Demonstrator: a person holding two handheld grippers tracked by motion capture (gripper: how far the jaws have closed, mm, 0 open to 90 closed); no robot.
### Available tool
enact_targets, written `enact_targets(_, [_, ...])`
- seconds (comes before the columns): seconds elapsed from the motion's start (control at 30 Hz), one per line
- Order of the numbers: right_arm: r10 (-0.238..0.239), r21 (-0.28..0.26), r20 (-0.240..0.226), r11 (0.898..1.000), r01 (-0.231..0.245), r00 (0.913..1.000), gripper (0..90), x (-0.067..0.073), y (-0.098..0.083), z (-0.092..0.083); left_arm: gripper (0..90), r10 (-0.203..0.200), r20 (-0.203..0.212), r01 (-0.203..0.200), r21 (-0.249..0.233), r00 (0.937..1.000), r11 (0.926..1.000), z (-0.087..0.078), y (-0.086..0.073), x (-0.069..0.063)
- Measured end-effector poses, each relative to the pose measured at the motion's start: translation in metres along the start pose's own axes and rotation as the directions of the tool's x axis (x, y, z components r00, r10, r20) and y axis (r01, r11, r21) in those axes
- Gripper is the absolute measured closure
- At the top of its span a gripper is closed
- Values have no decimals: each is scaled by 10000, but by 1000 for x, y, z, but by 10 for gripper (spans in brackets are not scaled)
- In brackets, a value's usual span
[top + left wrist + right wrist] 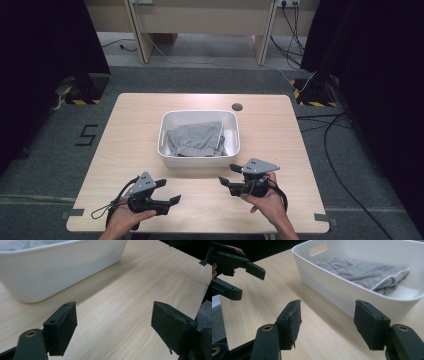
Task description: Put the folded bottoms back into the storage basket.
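Grey cloth (196,138) lies untouched in the white tub (199,161) – the reach is barely begun (left tool (168,191) and right tool (228,175) gape empty); next, the cloth must be gripped.

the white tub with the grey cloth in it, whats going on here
A person holds a pair of tongs in each hand above the near part of the wooden table. The left tongs and right tongs are both open and hold nothing. Between and beyond them stands the white tub, with a crumpled grey garment lying inside, untouched.
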State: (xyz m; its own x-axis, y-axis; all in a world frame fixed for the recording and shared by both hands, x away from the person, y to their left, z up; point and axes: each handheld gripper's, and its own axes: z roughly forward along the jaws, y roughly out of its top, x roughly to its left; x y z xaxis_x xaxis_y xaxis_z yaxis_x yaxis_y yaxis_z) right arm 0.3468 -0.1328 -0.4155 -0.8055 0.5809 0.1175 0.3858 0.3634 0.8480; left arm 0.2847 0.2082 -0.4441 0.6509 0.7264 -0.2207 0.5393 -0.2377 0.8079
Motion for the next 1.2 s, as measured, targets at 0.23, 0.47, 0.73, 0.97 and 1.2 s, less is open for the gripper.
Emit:
enact_targets(0.23, [294,104,129,9995,-295,9995,386,-4,-14,-8,204,22,-141,-21,77,9999,10000,2,-9,3])
enact_targets(0.47, [564,120,-262,9984,-561,9981,299,-4,-26,-7,203,-8,-121,10,167,9999,9999,4,-19,5])
enact_targets(0.73, [764,310,-366,9967,-753,9964,234,0,-39,-2,196,-194,-107,198,408,9998,9990,7,-32,9])
enact_targets(0.97, [788,666,-100,9947,-779,9968,215,3,-53,2,187,-19,-254,36,694,9997,9976,9,-41,9])
enact_targets(1.2, [697,885,152,9936,-708,9975,219,5,-64,-1,187,-14,-285,38,872,9996,9962,9,-48,8])
